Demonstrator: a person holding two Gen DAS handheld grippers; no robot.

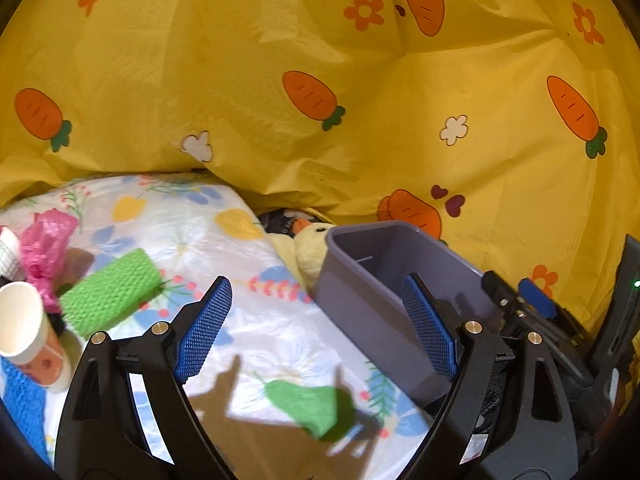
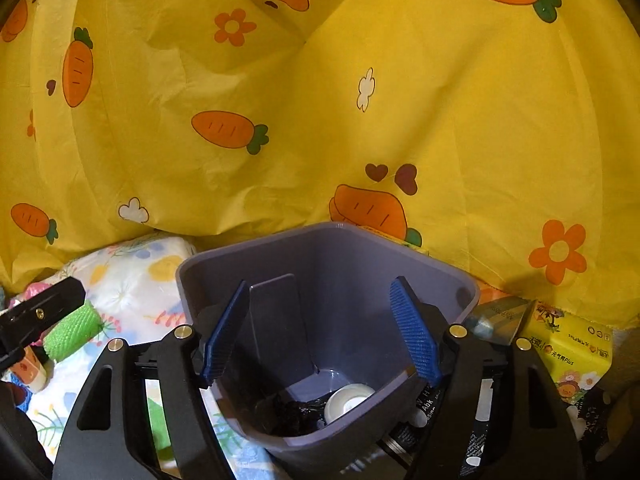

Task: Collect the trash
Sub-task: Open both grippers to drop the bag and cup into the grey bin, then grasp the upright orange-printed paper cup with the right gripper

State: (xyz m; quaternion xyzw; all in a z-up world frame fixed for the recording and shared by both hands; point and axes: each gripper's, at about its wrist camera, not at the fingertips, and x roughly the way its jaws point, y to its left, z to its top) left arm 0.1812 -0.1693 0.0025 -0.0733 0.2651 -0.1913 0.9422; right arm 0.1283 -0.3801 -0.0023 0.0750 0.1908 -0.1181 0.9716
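Left gripper (image 1: 316, 320) wide, holding nothing, green foam net (image 1: 110, 294) lying to its left; right gripper (image 2: 320, 328) wide, empty, directly above grey bin (image 2: 400, 248) containing black wrapper (image 2: 292, 416) and white cup (image 2: 346, 400).

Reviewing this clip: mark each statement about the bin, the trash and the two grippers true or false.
1. The grey plastic bin is empty. False: a white paper cup and crumpled black material lie at its bottom.
2. The green foam-net sleeve lies on the floral sheet. True.
3. The left gripper clamps the green sleeve. False: it is open and empty.
4. The right gripper is open over the bin. True.
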